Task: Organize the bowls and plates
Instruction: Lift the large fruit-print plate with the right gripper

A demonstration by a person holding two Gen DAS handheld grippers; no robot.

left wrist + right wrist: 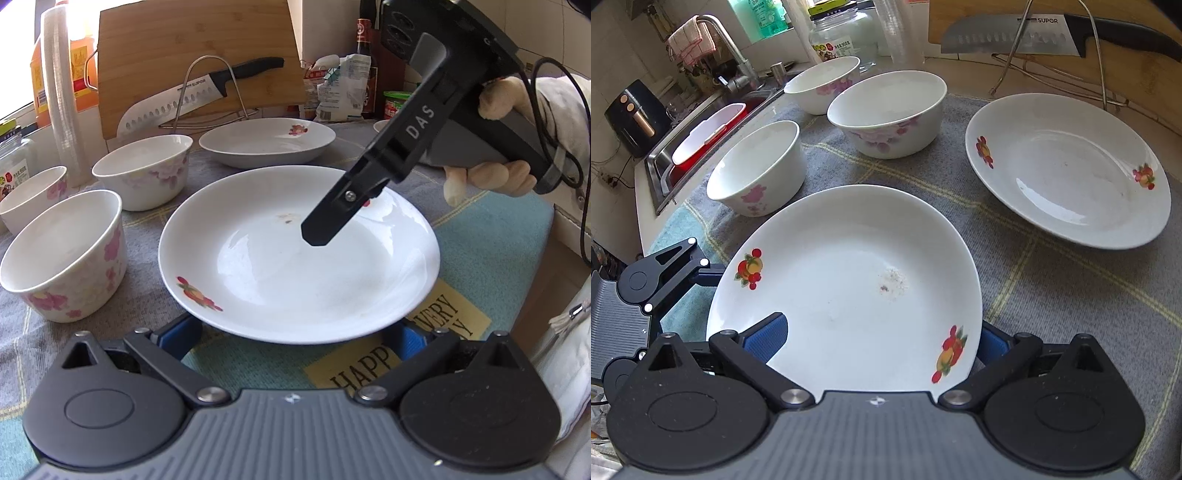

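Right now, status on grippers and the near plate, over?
Left gripper open, fingers under near plate's rim. Right gripper open, one finger over that plate, one below. Three bowls, far plate apart, nothing blocking.

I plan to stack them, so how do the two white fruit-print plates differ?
The near white fruit-print plate sits between the right gripper's fingers; the far white fruit-print plate rests free on the grey cloth. The near plate has a brownish speck patch; the far one looks cleaner. Both are shallow, round and empty.
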